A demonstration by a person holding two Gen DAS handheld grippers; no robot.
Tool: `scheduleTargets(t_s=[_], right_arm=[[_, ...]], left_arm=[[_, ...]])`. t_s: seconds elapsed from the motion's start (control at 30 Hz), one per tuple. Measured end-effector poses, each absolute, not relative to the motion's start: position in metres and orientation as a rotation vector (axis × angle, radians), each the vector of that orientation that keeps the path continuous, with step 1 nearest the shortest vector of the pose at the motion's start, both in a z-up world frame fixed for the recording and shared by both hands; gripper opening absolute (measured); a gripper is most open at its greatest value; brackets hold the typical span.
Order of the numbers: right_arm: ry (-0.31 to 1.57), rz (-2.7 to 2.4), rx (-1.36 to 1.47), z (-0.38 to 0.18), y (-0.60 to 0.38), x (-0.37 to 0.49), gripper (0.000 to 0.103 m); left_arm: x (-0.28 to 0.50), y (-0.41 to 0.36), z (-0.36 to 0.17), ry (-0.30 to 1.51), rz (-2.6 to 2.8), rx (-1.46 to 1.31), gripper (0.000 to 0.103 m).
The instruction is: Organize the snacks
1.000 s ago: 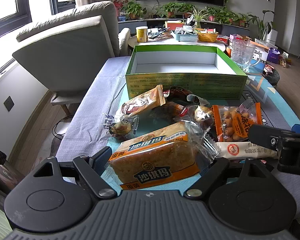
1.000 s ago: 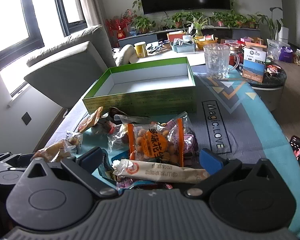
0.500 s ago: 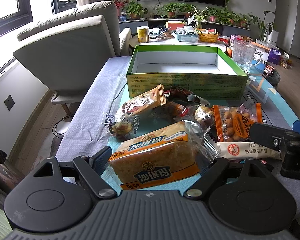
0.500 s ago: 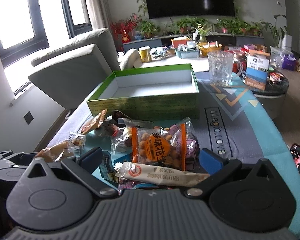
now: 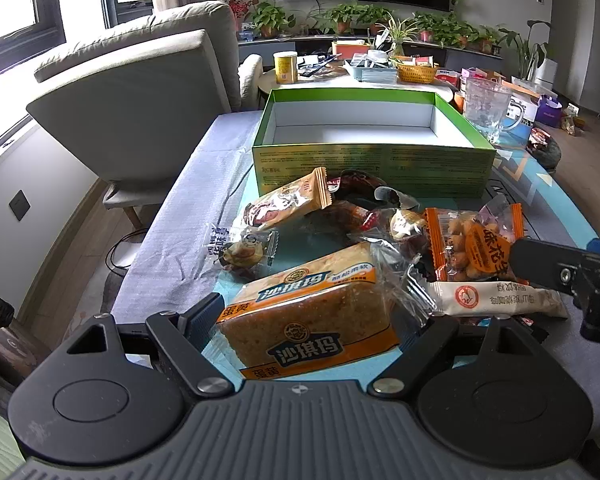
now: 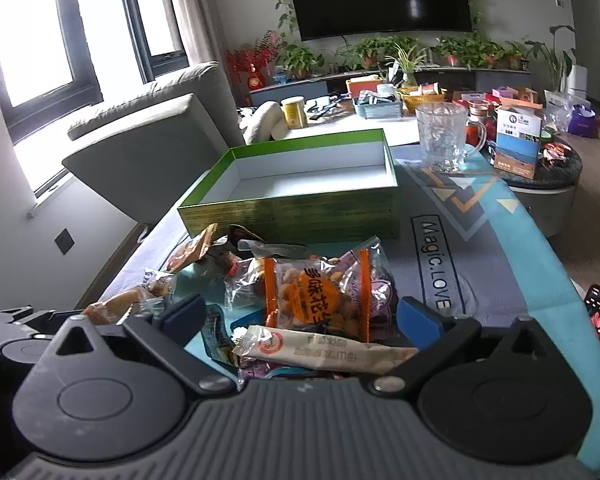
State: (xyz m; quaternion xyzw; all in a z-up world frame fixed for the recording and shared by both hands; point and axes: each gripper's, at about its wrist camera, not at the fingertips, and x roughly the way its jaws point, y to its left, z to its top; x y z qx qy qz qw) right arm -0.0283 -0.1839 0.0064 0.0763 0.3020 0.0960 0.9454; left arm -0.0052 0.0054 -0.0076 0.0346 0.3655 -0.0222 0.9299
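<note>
two hand-held grippers spread wide | left (image 5: 312, 316) straddles crinkly rectangular cake pack (image 5: 308, 312) | right (image 6: 300, 320) empty

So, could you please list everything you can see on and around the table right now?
Green box: one, white inside, empty, behind the snacks.
Sachima cake: one, orange pack, between left claw's fingers.
Peanut bag: one, orange and clear, mid-pile.
White stick pack: one, before the right claw.
Wafer pack: one, tan, near box.
Glass mug: one, clear, right of box.
Yellow tin: one, far table.
Left claw: open.
Right claw: open.
</note>
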Motion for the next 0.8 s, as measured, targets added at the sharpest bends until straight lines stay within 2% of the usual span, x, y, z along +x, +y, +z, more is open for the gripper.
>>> scheduleTargets(t_s=[0.4,0.8], right_arm=[[0.663,0.214,0.163,-0.001,-0.186,-0.022,0.075],[0.672,0.218,0.172,-0.002,-0.186,-0.023,0.075]], left_arm=[[-0.001,0.007,-0.013,0.772,-0.034,0.066,0.083],[-0.002,0.018,-0.009,0.715,-0.099,-0.025,0.083]])
